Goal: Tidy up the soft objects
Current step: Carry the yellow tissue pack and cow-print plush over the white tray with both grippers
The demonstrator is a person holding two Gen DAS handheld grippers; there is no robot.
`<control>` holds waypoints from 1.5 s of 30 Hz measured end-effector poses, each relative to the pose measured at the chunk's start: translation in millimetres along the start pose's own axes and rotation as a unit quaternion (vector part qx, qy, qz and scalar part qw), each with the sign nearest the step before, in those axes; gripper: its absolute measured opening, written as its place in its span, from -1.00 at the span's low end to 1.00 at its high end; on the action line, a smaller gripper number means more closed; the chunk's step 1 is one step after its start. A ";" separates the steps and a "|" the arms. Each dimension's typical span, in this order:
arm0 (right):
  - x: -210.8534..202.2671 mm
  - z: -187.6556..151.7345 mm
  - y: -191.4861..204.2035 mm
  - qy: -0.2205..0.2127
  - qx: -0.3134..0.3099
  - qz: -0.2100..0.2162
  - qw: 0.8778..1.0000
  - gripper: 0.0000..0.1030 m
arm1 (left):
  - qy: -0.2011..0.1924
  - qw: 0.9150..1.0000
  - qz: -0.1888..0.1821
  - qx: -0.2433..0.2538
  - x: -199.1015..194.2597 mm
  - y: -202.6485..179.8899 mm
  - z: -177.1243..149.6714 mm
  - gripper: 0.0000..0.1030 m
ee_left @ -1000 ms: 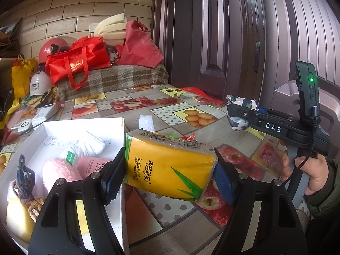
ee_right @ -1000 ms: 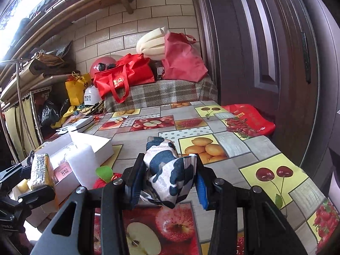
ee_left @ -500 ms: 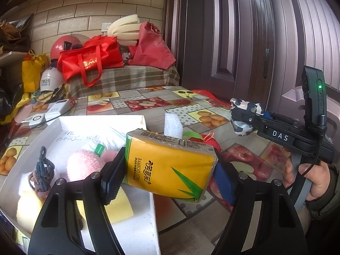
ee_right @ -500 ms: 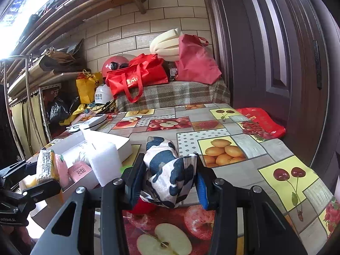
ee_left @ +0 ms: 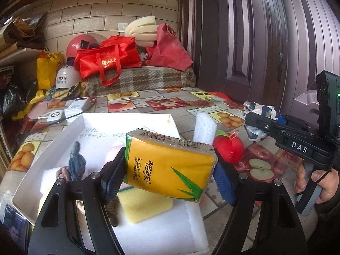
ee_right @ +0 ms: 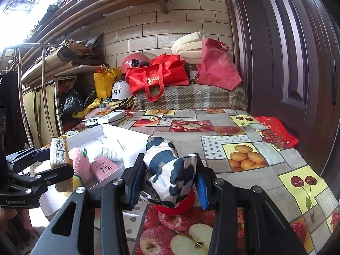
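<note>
Left gripper (ee_left: 167, 178) clamped on yellow tissue pack (ee_left: 170, 167), held tilted above the white box (ee_left: 127, 119). Below it in the box: yellow sponge (ee_left: 144, 208), knitted blue-grey piece (ee_left: 75, 161). Right gripper (ee_right: 167, 182) clamped on cow-print cloth bundle (ee_right: 167, 170), held over red plush apple (ee_right: 176, 207) on fruit-print tablecloth (ee_right: 244, 165), beside the box.

Table under a fruit-print patchwork oilcloth (ee_right: 244, 140) bears a shallow white cardboard tray (ee_left: 136, 121) below the left jaws and a red plush apple (ee_left: 228, 148) beneath the right jaws.
</note>
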State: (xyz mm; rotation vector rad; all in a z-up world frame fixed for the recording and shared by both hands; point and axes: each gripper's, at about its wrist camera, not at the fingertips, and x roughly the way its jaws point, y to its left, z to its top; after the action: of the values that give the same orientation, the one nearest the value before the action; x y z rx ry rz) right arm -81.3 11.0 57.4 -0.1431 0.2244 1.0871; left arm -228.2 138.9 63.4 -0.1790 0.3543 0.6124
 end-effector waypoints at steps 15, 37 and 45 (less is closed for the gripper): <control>4.9 -1.2 42.5 0.002 -0.045 0.049 0.998 -0.17 | 0.005 0.993 0.058 -0.099 -11.4 81.5 -7.8 0.47; 30.9 -7.9 111.0 0.067 -0.072 0.186 0.978 -0.17 | 0.004 0.990 0.075 -0.121 -14.5 89.1 -8.9 0.47; 38.6 -13.1 132.6 0.102 -0.101 0.233 0.962 -0.17 | 0.007 0.989 0.081 -0.122 -13.3 90.7 -8.8 0.48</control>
State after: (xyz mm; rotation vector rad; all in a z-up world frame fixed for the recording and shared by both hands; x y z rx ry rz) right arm -183.3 102.1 34.4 -0.4010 0.3439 1.5668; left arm -294.3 202.5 54.8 -0.3913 0.3085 0.8146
